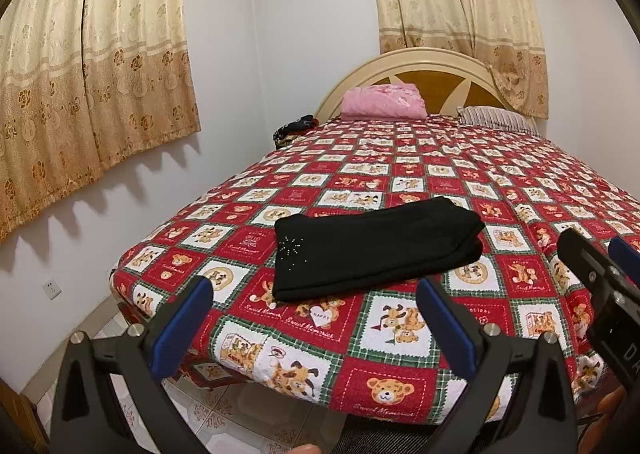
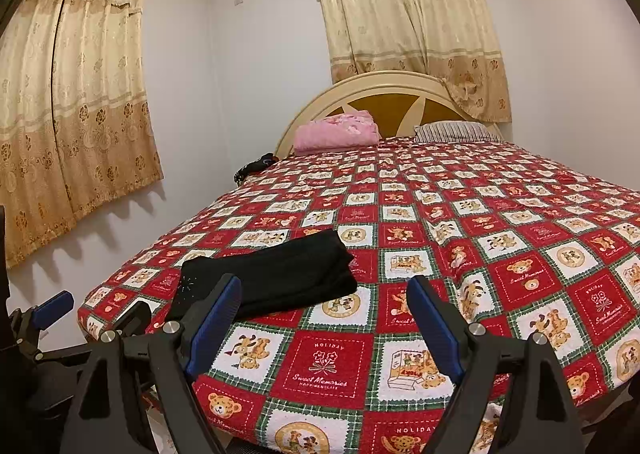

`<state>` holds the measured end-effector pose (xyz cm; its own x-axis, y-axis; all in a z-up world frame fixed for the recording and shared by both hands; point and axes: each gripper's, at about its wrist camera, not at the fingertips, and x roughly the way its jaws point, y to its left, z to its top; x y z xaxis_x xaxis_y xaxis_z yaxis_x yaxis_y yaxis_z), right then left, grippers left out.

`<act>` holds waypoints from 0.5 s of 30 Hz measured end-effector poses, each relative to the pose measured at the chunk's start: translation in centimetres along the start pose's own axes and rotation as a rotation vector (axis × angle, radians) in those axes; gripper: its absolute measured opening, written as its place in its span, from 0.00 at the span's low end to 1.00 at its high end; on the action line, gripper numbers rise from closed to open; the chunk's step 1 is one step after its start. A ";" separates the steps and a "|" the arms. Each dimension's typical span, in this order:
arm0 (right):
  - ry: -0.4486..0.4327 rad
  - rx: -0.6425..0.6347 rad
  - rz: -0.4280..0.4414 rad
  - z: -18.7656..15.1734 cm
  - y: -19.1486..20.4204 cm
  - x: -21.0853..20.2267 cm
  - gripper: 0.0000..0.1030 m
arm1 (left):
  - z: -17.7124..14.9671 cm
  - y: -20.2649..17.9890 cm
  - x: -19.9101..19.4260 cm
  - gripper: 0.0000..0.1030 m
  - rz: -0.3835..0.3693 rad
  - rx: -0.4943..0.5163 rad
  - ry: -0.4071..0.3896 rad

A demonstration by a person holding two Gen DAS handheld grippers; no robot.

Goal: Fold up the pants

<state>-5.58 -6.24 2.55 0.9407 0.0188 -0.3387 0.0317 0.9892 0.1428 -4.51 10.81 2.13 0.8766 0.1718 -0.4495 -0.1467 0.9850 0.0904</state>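
1. A beige patterned curtain [image 1: 92, 66] is hanging at the upper left of the left wrist view, against a white wall.
2. The left gripper [image 1: 314, 324] is sitting at the bottom centre of that view, its blue-padded jaws standing wide apart with nothing between them.
3. The black pants [image 1: 376, 250] are lying folded into a compact rectangle on the bedspread [image 1: 400, 386] near the foot of the bed, just above and between the left gripper's fingers in the frame, untouched.
4. The right gripper [image 2: 326, 324] is occupying the bottom centre of the right wrist view, jaws spread wide and empty; there the pants appear left of centre.
5. A pink folded blanket [image 1: 382, 101] is resting before the headboard [image 1: 424, 66] at upper centre-right.
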 end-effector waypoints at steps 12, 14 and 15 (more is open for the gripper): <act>0.008 -0.003 0.001 0.0 0.1 0.2 0.83 | 0.0 0.0 0.0 1.00 0.005 -0.002 0.003; 0.012 -0.004 0.000 -0.1 0.1 0.3 0.83 | 0.0 0.1 0.0 1.00 0.011 -0.001 0.003; 0.013 -0.005 0.000 -0.1 0.0 0.3 0.83 | 0.0 0.2 0.1 1.00 0.012 -0.002 0.003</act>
<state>-5.33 -6.19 2.39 0.9364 0.0203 -0.3505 0.0302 0.9900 0.1380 -4.46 10.97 2.08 0.8736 0.1836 -0.4507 -0.1579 0.9829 0.0945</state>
